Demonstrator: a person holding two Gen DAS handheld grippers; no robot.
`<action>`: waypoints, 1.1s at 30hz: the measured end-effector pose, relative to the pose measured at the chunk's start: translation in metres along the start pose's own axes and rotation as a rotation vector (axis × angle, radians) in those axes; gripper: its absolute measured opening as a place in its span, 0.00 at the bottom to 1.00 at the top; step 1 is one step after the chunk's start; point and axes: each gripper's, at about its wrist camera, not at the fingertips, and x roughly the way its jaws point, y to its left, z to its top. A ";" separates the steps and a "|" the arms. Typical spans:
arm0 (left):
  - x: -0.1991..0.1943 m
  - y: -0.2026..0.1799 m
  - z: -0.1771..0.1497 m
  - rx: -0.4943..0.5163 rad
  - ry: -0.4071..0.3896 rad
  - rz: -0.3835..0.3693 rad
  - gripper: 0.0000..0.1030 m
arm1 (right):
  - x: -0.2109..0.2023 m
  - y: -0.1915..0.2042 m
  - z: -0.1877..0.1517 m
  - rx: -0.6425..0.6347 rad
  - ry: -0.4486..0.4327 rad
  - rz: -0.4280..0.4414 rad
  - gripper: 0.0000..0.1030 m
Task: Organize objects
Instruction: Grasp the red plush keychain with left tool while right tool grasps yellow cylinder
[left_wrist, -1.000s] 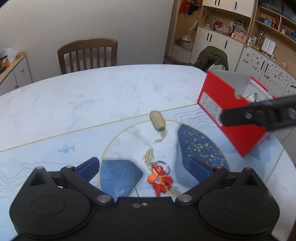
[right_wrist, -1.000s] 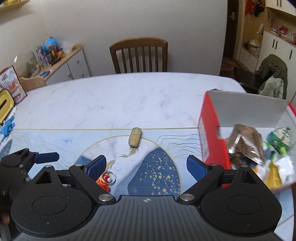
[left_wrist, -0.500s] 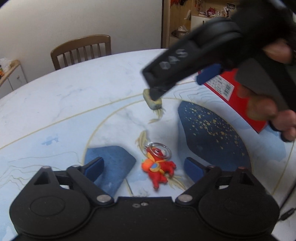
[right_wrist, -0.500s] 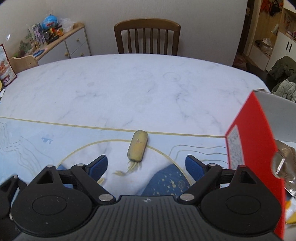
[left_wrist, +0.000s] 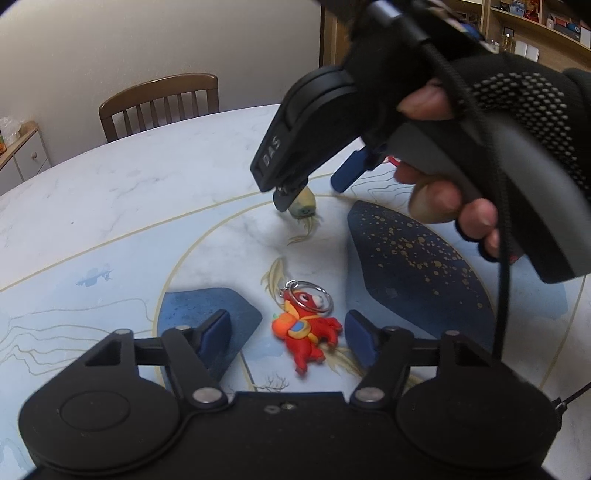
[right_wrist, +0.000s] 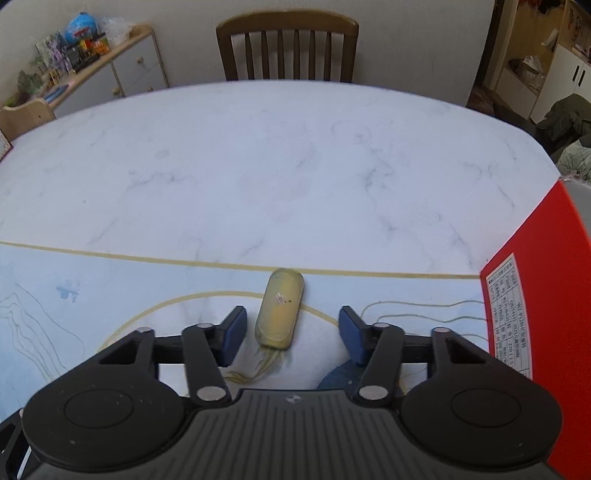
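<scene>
Two grippers stand spread and empty. Your left gripper (left_wrist: 288, 330) straddles the red keychain (left_wrist: 308, 330) on the counter (right_wrist: 258, 166). Beyond the keychain, your right gripper (right_wrist: 290, 326) brackets the yellow capsule (right_wrist: 280, 309), fingers (right_wrist: 232, 332) apart from it. Right of the capsule stands the red box (right_wrist: 546, 332).

The left wrist view sits low over the table (left_wrist: 110, 192), looking forward along the left gripper (left_wrist: 288, 332), with a red keychain figure (left_wrist: 306, 332) close at 6 o'clock. The right wrist view hangs nearer the table, facing a wooden chair (right_wrist: 286, 48) at 12 o'clock. Both share the yellowish oblong piece (right_wrist: 279, 314), the chair, and the marbled top.
</scene>
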 end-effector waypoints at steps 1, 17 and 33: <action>0.000 0.000 0.000 0.002 -0.002 -0.001 0.59 | 0.001 0.000 -0.001 0.003 0.004 0.005 0.45; -0.004 0.000 0.000 -0.021 0.007 -0.025 0.36 | -0.006 0.006 -0.008 0.007 -0.004 -0.021 0.20; -0.017 0.017 0.010 -0.123 0.051 -0.082 0.36 | -0.091 -0.014 -0.055 0.097 -0.024 0.039 0.20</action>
